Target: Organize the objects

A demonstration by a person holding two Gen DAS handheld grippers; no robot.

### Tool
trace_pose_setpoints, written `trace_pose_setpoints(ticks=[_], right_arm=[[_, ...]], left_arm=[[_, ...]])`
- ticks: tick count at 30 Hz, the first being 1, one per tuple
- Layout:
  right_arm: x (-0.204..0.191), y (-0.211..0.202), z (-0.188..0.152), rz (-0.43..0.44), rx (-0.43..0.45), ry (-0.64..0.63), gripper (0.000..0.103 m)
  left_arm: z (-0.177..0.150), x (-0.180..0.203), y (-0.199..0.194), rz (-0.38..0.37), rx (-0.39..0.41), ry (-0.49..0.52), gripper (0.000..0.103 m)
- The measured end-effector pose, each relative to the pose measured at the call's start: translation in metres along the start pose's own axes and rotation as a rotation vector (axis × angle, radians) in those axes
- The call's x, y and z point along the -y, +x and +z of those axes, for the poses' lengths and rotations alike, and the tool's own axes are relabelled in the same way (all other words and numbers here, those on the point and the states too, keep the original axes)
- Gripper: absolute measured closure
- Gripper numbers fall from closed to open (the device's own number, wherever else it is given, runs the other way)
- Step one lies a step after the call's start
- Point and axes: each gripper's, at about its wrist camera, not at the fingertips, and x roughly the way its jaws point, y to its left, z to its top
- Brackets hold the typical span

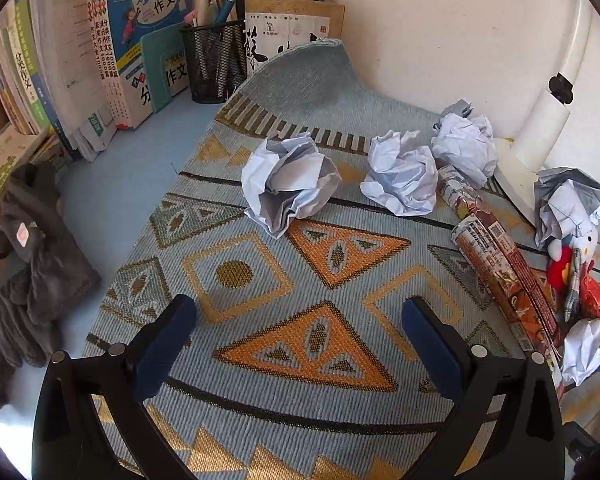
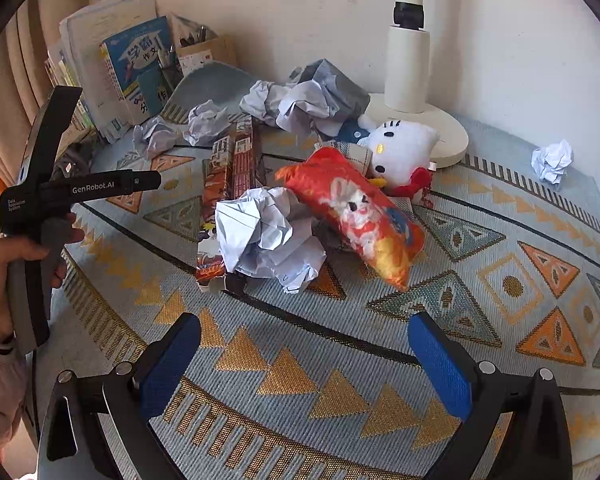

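Observation:
Several crumpled paper balls lie on a patterned mat (image 1: 260, 280). One paper ball (image 1: 290, 184) sits ahead of my left gripper (image 1: 300, 312), which is open and empty above the mat. Two more paper balls (image 1: 404, 178) (image 1: 466, 148) lie to the right. A long red snack box (image 1: 500, 268) lies at the right. My right gripper (image 2: 304, 340) is open and empty, just short of a large paper ball (image 2: 266, 236). Beside it lie a red snack bag (image 2: 360, 208), the snack box (image 2: 230, 176) and a white cat plush (image 2: 404, 150). A small paper ball (image 2: 552, 160) lies alone at far right.
Books (image 1: 92, 52) and a mesh pen holder (image 1: 214, 60) stand against the wall at the back left. A grey cloth (image 1: 32, 260) lies at the left. A white lamp base (image 2: 420, 120) stands at the back. A hand (image 2: 4, 280) holds the left gripper's handle.

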Motion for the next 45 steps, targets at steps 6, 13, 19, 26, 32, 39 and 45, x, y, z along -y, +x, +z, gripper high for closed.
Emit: trace_pose_setpoints(ticks=[6, 13, 19, 26, 32, 39, 45], right_arm=[[0.022, 0.003, 0.007, 0.0, 0.015, -0.012, 0.0], [0.044, 0.018, 0.027, -0.012, -0.017, -0.137, 0.0], [0.049, 0.022, 0.036, -0.006, -0.019, -0.143, 0.0], [0.049, 0.022, 0.036, -0.005, -0.02, -0.143, 0.0], [0.049, 0.021, 0.036, -0.008, -0.019, -0.145, 0.0], [0.049, 0.021, 0.035, -0.019, -0.019, -0.127, 0.0], [0.048, 0.022, 0.035, -0.024, -0.018, -0.121, 0.0]], left_arm=[[0.023, 0.004, 0.019, 0.019, -0.009, 0.011, 0.0], [0.047, 0.003, 0.038, 0.043, -0.011, -0.025, 0.0], [0.049, 0.004, 0.038, 0.048, -0.013, -0.026, 0.0], [0.048, 0.005, 0.038, 0.049, -0.013, -0.026, 0.0], [0.048, 0.005, 0.038, 0.049, -0.013, -0.026, 0.0], [0.048, 0.004, 0.038, 0.049, -0.013, -0.026, 0.0], [0.049, 0.005, 0.038, 0.049, -0.012, -0.03, 0.0]])
